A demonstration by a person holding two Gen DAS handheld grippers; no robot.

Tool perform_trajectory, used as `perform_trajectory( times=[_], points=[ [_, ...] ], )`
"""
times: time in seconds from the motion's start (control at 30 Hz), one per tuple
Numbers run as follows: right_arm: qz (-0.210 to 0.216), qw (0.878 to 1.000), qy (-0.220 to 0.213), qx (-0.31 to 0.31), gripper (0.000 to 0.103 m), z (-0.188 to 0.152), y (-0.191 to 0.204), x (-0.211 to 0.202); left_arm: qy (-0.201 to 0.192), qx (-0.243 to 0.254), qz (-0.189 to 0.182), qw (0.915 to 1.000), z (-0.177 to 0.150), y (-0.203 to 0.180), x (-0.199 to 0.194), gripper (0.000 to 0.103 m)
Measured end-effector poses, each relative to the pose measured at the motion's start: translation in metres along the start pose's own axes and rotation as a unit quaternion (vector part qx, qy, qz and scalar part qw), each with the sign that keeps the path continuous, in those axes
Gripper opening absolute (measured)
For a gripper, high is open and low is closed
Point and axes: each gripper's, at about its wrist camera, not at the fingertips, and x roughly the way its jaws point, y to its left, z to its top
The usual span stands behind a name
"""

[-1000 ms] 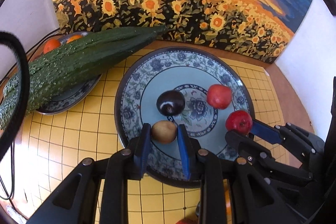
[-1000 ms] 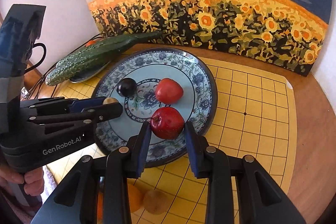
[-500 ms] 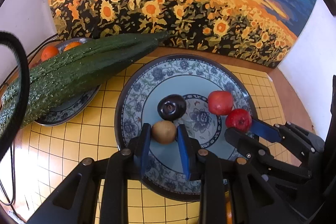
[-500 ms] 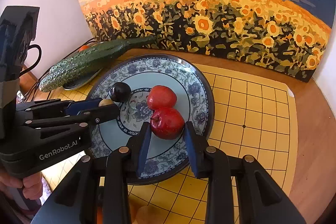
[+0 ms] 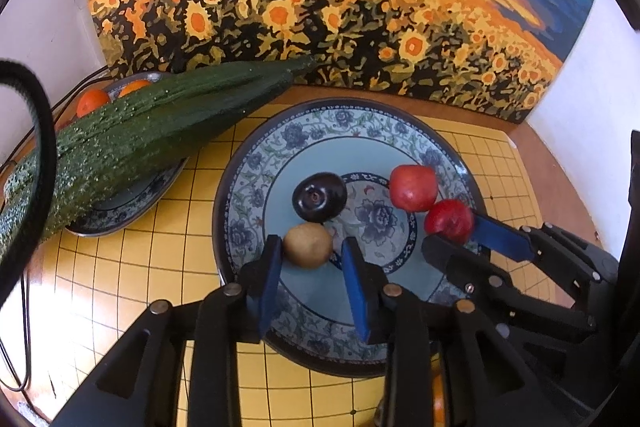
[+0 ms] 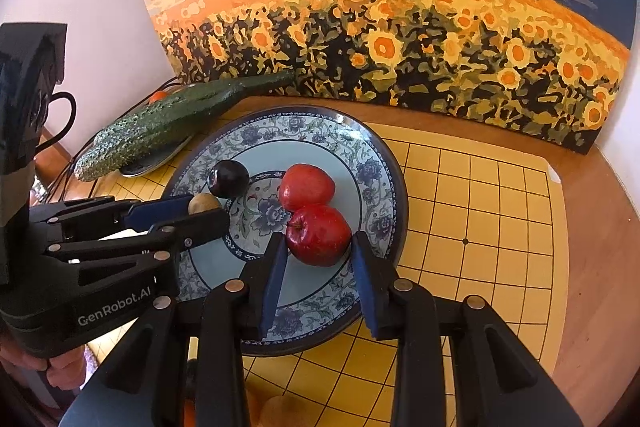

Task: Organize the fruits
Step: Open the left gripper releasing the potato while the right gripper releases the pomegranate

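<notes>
"GenRobot.AI" on left hand-held gripper (image 6: 208, 213) (white lettering).

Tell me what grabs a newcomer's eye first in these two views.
The sunflower painting fills the wall behind the table. Below it, the big blue floral plate holds a dark plum, a brown kiwi between the left gripper fingers, and two red apples, the nearer one between the right gripper fingers. A long bumpy cucumber lies across a smaller plate to the left.
</notes>
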Motion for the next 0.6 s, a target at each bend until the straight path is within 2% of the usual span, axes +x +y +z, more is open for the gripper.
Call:
perform_trajectory(
  times=[0.1, 0.6],
  points=[
    [-0.003, 1.0, -0.004, -0.002, 0.052, -0.002, 0.0, -0.007, 0.004, -0.006, -0.007, 0.9999, -0.002, 0.003, -0.002, 0.034],
    [0.006, 1.0, -0.008, 0.01, 0.052, -0.018, 0.003, -0.046, -0.002, -0.02, -0.014, 0.9997, -0.017, 0.013, -0.036, 0.038]
  ],
)
